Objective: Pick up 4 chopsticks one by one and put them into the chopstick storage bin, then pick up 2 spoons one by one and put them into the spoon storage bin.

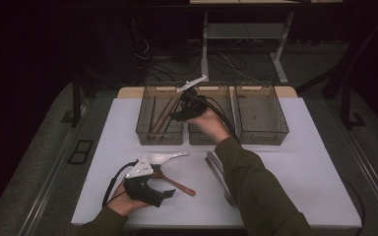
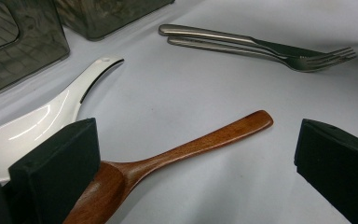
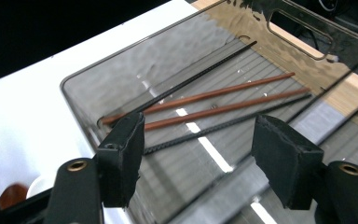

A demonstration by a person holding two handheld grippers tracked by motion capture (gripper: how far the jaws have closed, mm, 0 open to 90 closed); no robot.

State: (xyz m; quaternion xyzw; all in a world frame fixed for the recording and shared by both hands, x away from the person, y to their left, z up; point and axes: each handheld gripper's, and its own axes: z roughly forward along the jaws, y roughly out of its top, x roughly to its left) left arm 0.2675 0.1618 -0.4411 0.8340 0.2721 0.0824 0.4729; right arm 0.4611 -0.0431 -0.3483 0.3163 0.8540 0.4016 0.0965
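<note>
My right gripper [image 1: 177,116] hangs over the left smoky bin [image 1: 144,123], jaws open [image 3: 198,154] with nothing between them. Below it in that bin lie two red-brown chopsticks [image 3: 223,100] and two black ones [image 3: 200,77]. My left gripper [image 1: 169,193] rests low near the table's front left, also open [image 2: 196,156]. A wooden spoon [image 2: 186,147] lies on the table between its jaws, untouched, its bowl toward the gripper. A white ceramic spoon [image 2: 42,121] lies just beside the left jaw. The two spoons, the wooden spoon [image 1: 179,185] and the white spoon [image 1: 170,156], sit side by side.
A steel fork and knife [image 1: 217,169] lie together right of the spoons, partly under the person's right sleeve. Two more smoky bins, middle [image 1: 211,138] and right [image 1: 261,118], line the back of the white table [image 1: 315,167]. Cables and desk legs stand beyond.
</note>
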